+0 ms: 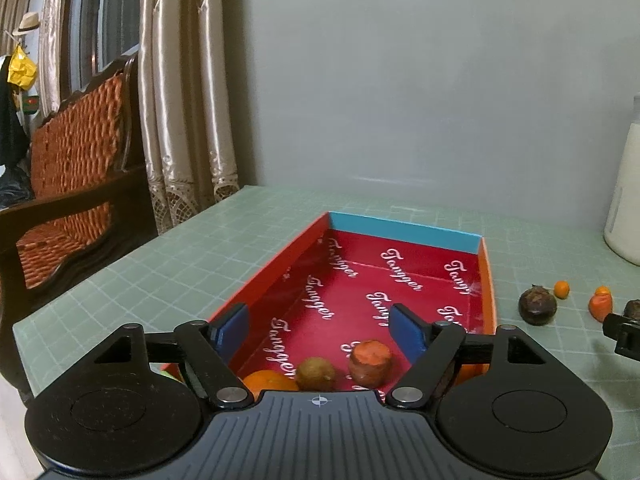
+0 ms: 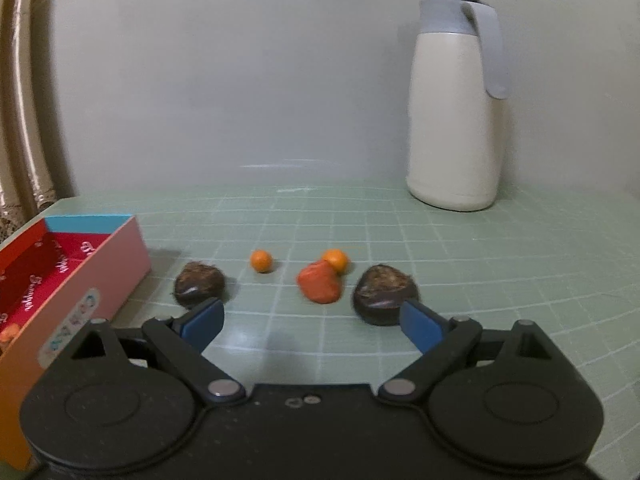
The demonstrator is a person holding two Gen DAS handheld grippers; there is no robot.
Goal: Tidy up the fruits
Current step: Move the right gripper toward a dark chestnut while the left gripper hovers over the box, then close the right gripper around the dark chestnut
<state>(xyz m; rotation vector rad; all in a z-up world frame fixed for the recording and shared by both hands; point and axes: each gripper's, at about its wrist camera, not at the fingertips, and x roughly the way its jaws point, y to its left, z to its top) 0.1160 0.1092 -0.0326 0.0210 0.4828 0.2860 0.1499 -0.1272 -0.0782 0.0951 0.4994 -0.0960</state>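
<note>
My left gripper (image 1: pixel 322 330) hangs open over the near end of a red box (image 1: pixel 486 280) with a blue far wall. Below its blue pads lie an orange (image 1: pixel 266 380), a brownish-green fruit (image 1: pixel 315 372) and a reddish-orange chunk (image 1: pixel 370 362), none of them gripped. My right gripper (image 2: pixel 314 324) stands open above the green mat, nothing between its pads. Ahead of it lie two dark brown fruits (image 2: pixel 199 282) (image 2: pixel 384 292), an orange-red piece (image 2: pixel 320 282) and two small oranges (image 2: pixel 261 260) (image 2: pixel 336 259). The box (image 2: pixel 100 280) sits to its left.
A white thermos jug (image 2: pixel 456 112) with a grey lid stands at the back right of the mat, against the grey wall. A wooden chair with an orange woven cushion (image 1: pixel 76 152) and curtains (image 1: pixel 180 100) are off the table's left edge.
</note>
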